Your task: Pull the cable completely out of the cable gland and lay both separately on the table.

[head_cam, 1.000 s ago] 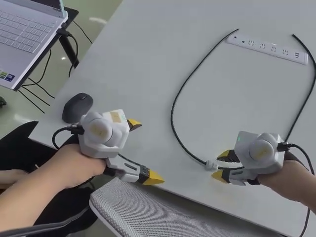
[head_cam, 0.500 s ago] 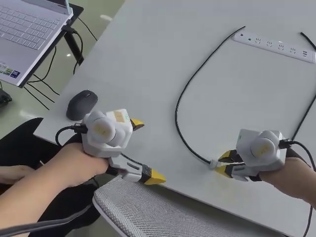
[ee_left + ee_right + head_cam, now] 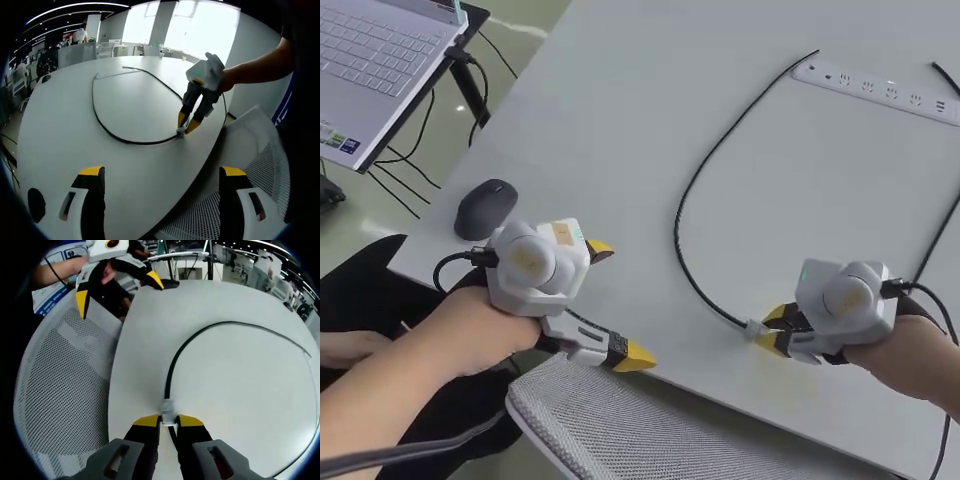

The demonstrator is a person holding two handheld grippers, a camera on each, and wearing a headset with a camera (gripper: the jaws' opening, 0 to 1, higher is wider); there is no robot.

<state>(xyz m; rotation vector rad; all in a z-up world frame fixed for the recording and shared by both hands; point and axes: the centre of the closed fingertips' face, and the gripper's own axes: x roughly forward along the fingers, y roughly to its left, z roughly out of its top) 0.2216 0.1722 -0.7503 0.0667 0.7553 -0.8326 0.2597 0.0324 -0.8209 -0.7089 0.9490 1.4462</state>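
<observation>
the head view takes in a laptop and mouse at far left. the left gripper hangs over the white table edge above a mesh chair, jaws spread wide, empty. the black cable loops to the cable gland, which the right gripper view shows pinched in the right gripper. the left gripper view adds bright office windows.

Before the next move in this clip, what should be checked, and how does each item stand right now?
1. Right gripper shut on the cable gland: ok.
2. Left gripper open, ready to grasp: ok.
3. Left gripper at the cable: not ok, it hangs at the table edge, well apart from it.
4. Cable out of the cable gland: not ok, it runs through.
5. Cable's far end free: cannot tell.
</observation>
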